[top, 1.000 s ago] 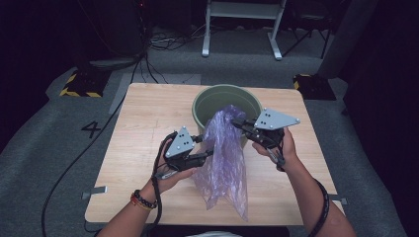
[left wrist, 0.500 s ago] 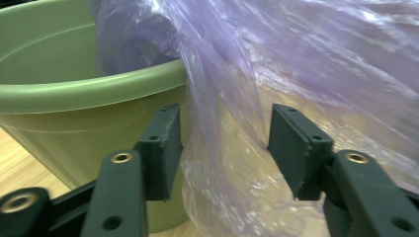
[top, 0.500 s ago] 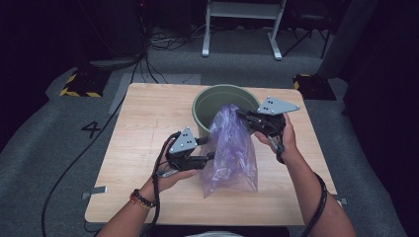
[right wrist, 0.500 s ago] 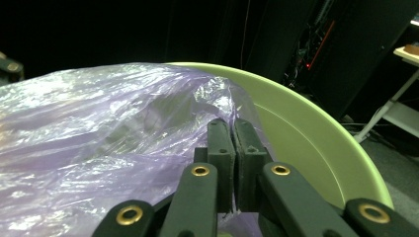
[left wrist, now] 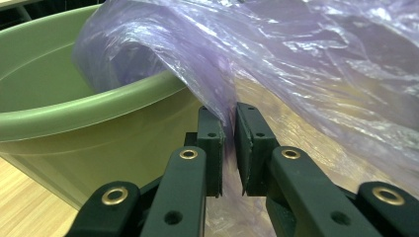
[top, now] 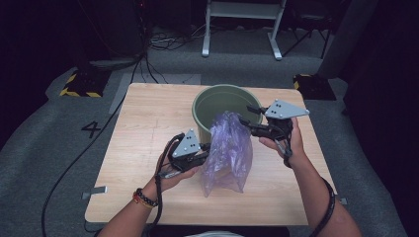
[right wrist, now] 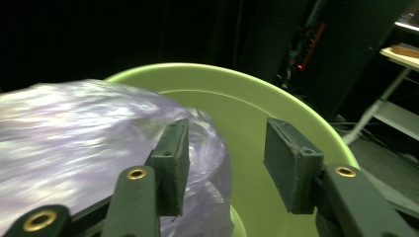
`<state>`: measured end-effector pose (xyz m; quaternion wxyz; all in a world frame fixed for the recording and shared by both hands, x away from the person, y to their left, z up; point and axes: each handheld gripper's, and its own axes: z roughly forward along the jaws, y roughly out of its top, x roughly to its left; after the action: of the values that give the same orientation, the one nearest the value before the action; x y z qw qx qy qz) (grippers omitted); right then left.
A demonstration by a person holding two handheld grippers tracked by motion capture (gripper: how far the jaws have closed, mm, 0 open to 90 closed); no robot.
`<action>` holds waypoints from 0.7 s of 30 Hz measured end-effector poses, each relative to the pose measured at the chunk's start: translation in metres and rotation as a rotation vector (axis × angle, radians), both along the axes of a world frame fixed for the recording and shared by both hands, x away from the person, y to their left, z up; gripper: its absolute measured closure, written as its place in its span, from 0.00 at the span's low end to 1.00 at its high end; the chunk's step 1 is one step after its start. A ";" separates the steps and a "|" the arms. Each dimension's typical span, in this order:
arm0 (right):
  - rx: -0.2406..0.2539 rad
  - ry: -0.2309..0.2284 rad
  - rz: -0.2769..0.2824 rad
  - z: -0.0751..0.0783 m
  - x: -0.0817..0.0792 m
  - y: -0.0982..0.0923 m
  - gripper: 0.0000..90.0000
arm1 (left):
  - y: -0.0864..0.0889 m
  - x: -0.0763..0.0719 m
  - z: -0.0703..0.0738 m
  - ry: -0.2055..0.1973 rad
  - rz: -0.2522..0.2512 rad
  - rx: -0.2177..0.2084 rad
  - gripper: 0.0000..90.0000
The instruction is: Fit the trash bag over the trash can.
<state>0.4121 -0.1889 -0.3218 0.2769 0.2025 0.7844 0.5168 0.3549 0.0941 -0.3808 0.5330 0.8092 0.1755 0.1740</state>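
**Lining the bin: one edge pinched, the other let go**

The step in hand looks like fitting the bag (top: 227, 153) over the bin (top: 217, 101). The left gripper (left wrist: 228, 129) has just been closing, and its fingers (left wrist: 211, 143) now pinch a fold of the film at the bag's near edge, just beside the bin's outer wall. The right gripper (right wrist: 227, 163) has just been opening; its fingers (right wrist: 291, 165) stand spread above the bin's mouth, with nothing pressed between them, though the bag's top bulges against the left-hand one.

The bag hangs in front of the bin, on the person's side: its top leans on and slightly over the near rim, and its lower end droops to the counter (top: 143, 123). It is thin, translucent purple film, crinkled and glossy, and limp enough to sag wherever it is not held.

Next, I judge, the right gripper needs to catch the free edge of the bag's mouth again, farther round, and draw it apart from the left one's hold so the opening can be stretched over the rim. The film is slippery and bunched, so picking out a single layer may take care.
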 end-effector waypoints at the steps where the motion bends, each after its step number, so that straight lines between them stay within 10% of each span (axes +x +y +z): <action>1: 0.000 0.000 0.000 0.000 0.000 0.000 0.55 | 0.000 0.000 0.000 0.001 -0.003 -0.001 0.91; 10: 0.021 -0.065 0.035 -0.002 -0.037 -0.017 0.42 | 0.003 -0.001 -0.001 0.004 -0.012 -0.016 0.81; 21: 0.038 -0.055 0.120 -0.019 -0.074 -0.029 0.34 | 0.026 -0.012 0.002 -0.016 0.016 -0.064 0.40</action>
<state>0.3385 -0.2179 -0.3407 0.2628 0.1462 0.7772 0.5527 0.3432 0.1199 -0.3787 0.5585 0.7890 0.1832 0.1789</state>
